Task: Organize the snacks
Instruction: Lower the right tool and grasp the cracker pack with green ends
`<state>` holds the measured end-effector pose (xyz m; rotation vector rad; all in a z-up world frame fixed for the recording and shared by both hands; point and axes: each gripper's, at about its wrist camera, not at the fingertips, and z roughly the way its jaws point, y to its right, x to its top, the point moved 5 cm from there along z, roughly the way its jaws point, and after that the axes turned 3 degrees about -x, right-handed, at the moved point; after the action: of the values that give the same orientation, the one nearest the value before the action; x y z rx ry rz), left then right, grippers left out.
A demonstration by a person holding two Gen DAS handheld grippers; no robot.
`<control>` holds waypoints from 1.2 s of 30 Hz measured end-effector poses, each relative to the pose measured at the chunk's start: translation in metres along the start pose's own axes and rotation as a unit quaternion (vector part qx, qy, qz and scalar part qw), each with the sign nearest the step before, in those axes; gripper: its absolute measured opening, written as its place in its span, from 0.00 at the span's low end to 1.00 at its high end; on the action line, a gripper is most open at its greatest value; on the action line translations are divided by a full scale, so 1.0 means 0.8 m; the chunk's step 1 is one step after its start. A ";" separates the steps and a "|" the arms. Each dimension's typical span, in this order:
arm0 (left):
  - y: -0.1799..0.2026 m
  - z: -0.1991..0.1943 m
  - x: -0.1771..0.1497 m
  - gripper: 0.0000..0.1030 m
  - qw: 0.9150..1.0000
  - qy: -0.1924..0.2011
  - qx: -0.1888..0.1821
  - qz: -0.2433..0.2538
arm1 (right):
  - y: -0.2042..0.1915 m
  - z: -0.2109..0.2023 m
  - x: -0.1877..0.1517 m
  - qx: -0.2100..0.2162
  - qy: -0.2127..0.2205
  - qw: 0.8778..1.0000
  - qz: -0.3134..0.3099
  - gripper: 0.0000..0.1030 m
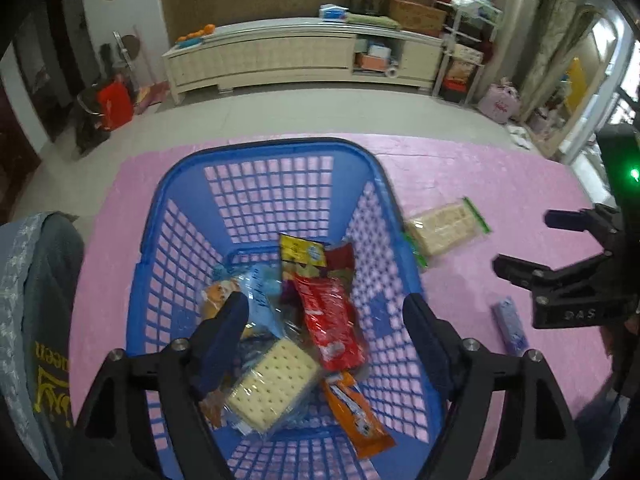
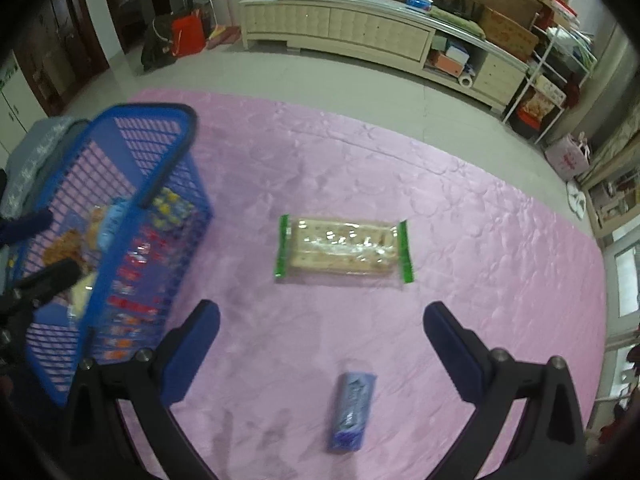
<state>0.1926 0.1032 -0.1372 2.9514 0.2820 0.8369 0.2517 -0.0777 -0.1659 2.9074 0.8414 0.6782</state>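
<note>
A blue plastic basket (image 1: 160,208) stands on the pink mat and holds several snacks: a cracker pack (image 1: 272,384), a red pack (image 1: 332,320), an orange pack (image 1: 356,416) and a yellow pack (image 1: 300,250). My left gripper (image 1: 326,320) hangs open over the basket, its pads touching nothing. On the mat right of the basket (image 2: 168,160) lie a green-ended cracker pack (image 2: 344,252) and a small blue pack (image 2: 352,412). My right gripper (image 2: 322,316) is open above the mat, with the blue pack low between its fingers and untouched. Each gripper shows in the other's view: right gripper (image 1: 530,240), left gripper (image 2: 48,248).
The pink mat (image 2: 480,240) covers the surface, and its far edge meets a grey floor. A grey cloth with yellow lettering (image 1: 36,300) lies left of the basket. A long cream cabinet (image 1: 280,56) and cluttered shelves stand along the far wall.
</note>
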 end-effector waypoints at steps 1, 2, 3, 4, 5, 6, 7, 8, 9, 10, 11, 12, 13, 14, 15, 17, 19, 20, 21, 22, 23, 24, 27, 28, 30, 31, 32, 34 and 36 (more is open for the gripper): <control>-0.001 0.004 0.002 0.76 1.000 -0.001 0.002 -0.005 | 0.003 0.009 0.000 -0.002 -0.006 1.000 -0.011 1.00; -0.005 0.009 0.004 0.76 1.000 -0.004 0.000 -0.015 | 0.004 0.016 0.001 -0.005 -0.009 1.000 -0.020 1.00; -0.008 0.012 0.006 0.76 1.000 -0.007 -0.002 -0.022 | 0.003 0.022 0.001 -0.008 -0.012 0.999 -0.033 1.00; -0.011 0.017 0.007 0.76 0.999 -0.011 -0.005 -0.032 | 0.000 0.032 0.002 -0.006 -0.012 0.998 -0.059 1.00; -0.013 0.021 0.009 0.76 0.999 -0.017 -0.007 -0.041 | -0.003 0.040 0.003 -0.006 -0.011 0.997 -0.078 1.00; -0.014 0.025 0.010 0.76 0.999 -0.021 -0.006 -0.045 | -0.007 0.049 0.005 -0.015 -0.012 0.995 -0.100 1.00; -0.015 0.027 0.012 0.76 0.998 -0.023 -0.006 -0.050 | -0.010 0.058 0.006 -0.026 -0.015 0.992 -0.120 1.00; -0.014 0.027 0.014 0.76 0.998 -0.021 -0.007 -0.052 | -0.015 0.068 0.006 -0.040 -0.017 0.988 -0.147 1.00; -0.013 0.028 0.014 0.76 0.998 -0.020 -0.008 -0.053 | -0.020 0.077 0.006 -0.048 -0.019 0.984 -0.171 1.00; -0.013 0.030 0.015 0.76 0.998 -0.021 -0.009 -0.054 | -0.024 0.085 0.007 -0.053 -0.022 0.980 -0.192 1.00; -0.012 0.031 0.015 0.76 0.998 -0.021 -0.008 -0.054 | -0.029 0.094 0.006 -0.055 -0.027 0.975 -0.213 1.00; -0.011 0.032 0.016 0.76 0.998 -0.022 -0.008 -0.054 | -0.031 0.102 0.006 -0.056 -0.027 0.972 -0.225 1.00; -0.011 0.034 0.018 0.76 0.998 -0.024 -0.008 -0.053 | -0.033 0.107 0.006 -0.053 -0.025 0.971 -0.233 1.00; -0.010 0.037 0.019 0.76 0.998 -0.025 -0.011 -0.050 | -0.035 0.114 0.006 -0.046 -0.026 0.968 -0.244 1.00; -0.010 0.038 0.020 0.76 0.998 -0.025 -0.011 -0.049 | -0.036 0.121 0.005 -0.043 -0.031 0.966 -0.252 1.00; -0.009 0.042 0.022 0.76 0.998 -0.025 -0.013 -0.053 | -0.036 0.132 0.004 -0.041 -0.036 0.962 -0.266 1.00; -0.009 0.045 0.023 0.76 0.998 -0.028 -0.022 -0.061 | -0.033 0.137 0.008 -0.032 -0.036 0.961 -0.274 1.00; -0.008 0.046 0.024 0.76 0.997 -0.028 -0.023 -0.065 | -0.032 0.138 0.011 -0.026 -0.036 0.960 -0.276 1.00; -0.008 0.046 0.027 0.76 0.997 -0.026 -0.025 -0.067 | -0.031 0.141 0.016 -0.018 -0.037 0.959 -0.281 1.00; -0.007 0.047 0.029 0.76 0.997 -0.026 -0.023 -0.069 | -0.030 0.142 0.019 -0.008 -0.039 0.957 -0.287 1.00; -0.007 0.048 0.031 0.76 0.997 -0.025 -0.020 -0.070 | -0.030 0.143 0.023 -0.003 -0.040 0.955 -0.293 1.00; -0.006 0.048 0.034 0.76 0.997 -0.025 -0.017 -0.070 | -0.029 0.144 0.026 0.000 -0.042 0.953 -0.301 1.00; -0.005 0.048 0.036 0.76 0.998 -0.021 -0.011 -0.066 | -0.030 0.149 0.033 0.030 -0.053 0.943 -0.328 1.00; -0.004 0.049 0.035 0.76 0.998 -0.021 -0.009 -0.064 | -0.029 0.152 0.035 0.045 -0.060 0.939 -0.335 1.00; -0.002 0.051 0.037 0.76 0.998 -0.022 -0.007 -0.062 | -0.028 0.156 0.039 0.069 -0.073 0.937 -0.335 1.00; -0.001 0.052 0.037 0.76 0.998 -0.023 -0.007 -0.061 | -0.025 0.159 0.042 0.079 -0.078 0.936 -0.333 1.00; -0.001 0.054 0.038 0.76 0.998 -0.023 -0.008 -0.059 | -0.024 0.160 0.042 0.089 -0.081 0.936 -0.331 1.00; -0.004 0.055 0.035 0.76 0.998 -0.023 -0.008 -0.060 | -0.019 0.159 0.042 0.109 -0.083 0.938 -0.320 0.98; -0.006 0.056 0.035 0.76 0.998 -0.023 -0.012 -0.063 | -0.016 0.155 0.038 0.126 -0.078 0.941 -0.303 0.89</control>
<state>0.2387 0.1125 -0.1617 2.8916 0.4457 0.7497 0.3206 -0.0411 -0.2673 2.5941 1.7907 0.2930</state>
